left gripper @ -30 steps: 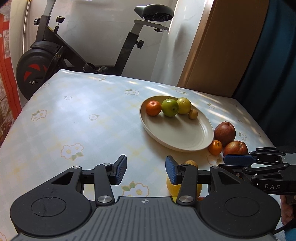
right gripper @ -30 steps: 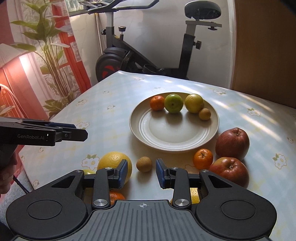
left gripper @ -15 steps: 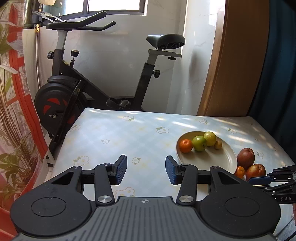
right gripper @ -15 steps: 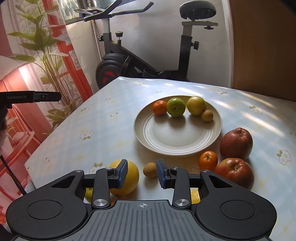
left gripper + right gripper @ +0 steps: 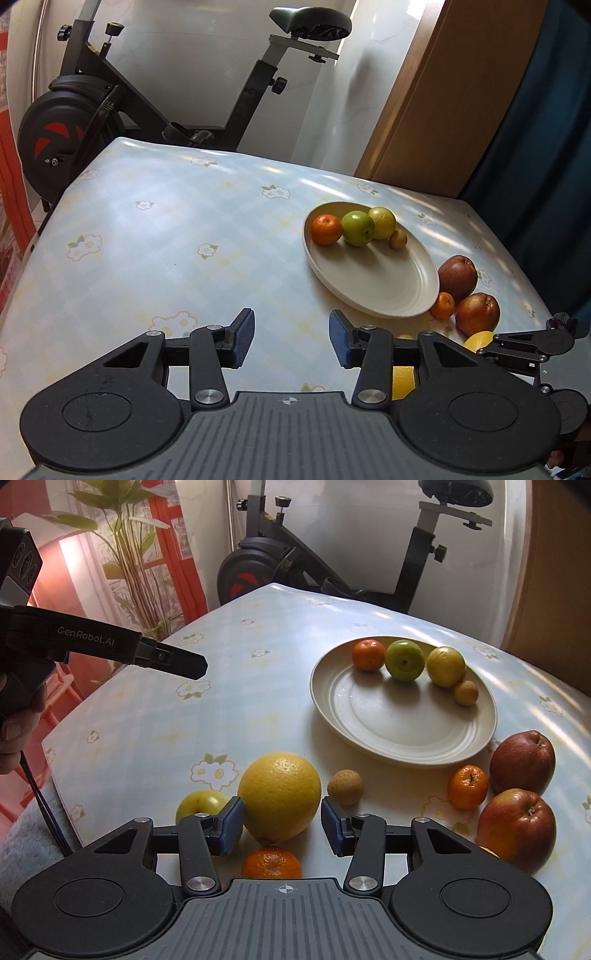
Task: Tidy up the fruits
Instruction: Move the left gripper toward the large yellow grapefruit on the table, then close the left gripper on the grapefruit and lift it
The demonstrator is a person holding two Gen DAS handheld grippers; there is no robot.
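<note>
Mandarin [image 5: 271, 864] half hidden behind right gripper [image 5: 281, 825] — jaws just widening.

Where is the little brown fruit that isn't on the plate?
In the right wrist view, the little brown fruit sits on the table, right of the big yellow orange, below the plate.

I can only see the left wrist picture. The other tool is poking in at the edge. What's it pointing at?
Observer: In the right wrist view, a big yellow citrus sits straight ahead of the right tool.
Operator: Is it grabbing it?
Observer: No. Its jaws have just been opening, and nothing is gripped; the citrus lies just ahead of the gap.
Operator: Is any more fruit hiding there?
Observer: Yes, a mandarin lies nearer than the citrus, partly hidden by the tool's body.
</note>
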